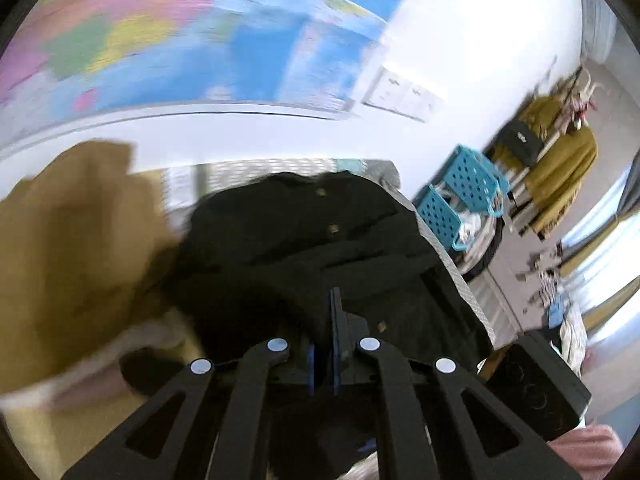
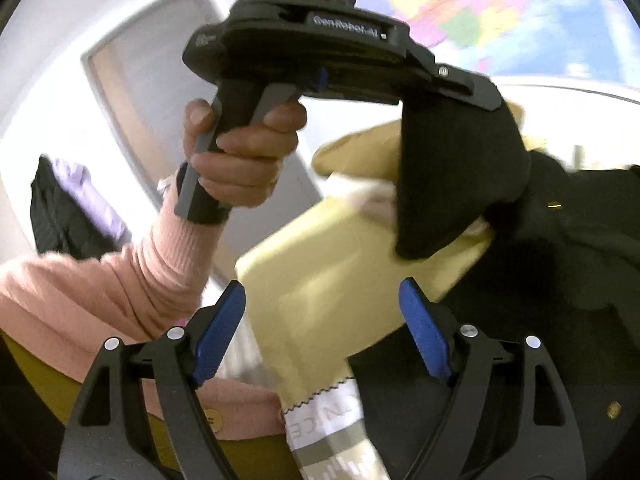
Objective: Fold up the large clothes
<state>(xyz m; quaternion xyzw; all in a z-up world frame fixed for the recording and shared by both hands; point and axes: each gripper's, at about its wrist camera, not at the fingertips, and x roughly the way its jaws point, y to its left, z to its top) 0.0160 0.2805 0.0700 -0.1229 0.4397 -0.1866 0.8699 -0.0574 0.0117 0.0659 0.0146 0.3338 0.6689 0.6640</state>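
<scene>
A dark garment [image 1: 320, 248] with small brass-coloured buttons lies heaped on a pale, finely patterned surface [image 1: 460, 276], most likely a bed or table, though blur makes this uncertain. This garment serves as the landmark. The left gripper [image 1: 335, 312] points down at its near edge with jaws pressed together; in the right wrist view a flap of the dark cloth [image 2: 452, 184] hangs from the tip of this gripper, so it is clamped on the garment and holds a fold of it raised. A hand [image 2: 240, 160] in a pink ribbed sleeve [image 2: 120, 280] grasps the gripper's handle.

Left of the garment sits a tan or yellow cloth [image 1: 72, 240], blurred. In the right wrist view a pale yellow cloth [image 2: 340, 280] with a white printed band lies against the garment's side. The right gripper [image 2: 324, 332] has its blue pads [image 2: 424, 340] standing wide apart, the yellow cloth showing between them but not pinched.

Behind the garment a white wall carries a colourful map [image 1: 160, 32] and wall sockets [image 1: 400, 92]. Right of the garment stand blue perforated baskets [image 1: 460, 200], and beyond them mustard-coloured clothing [image 1: 560, 168] is draped over furniture on a grey floor. A grey door [image 2: 152, 100] shows in the right wrist view.
</scene>
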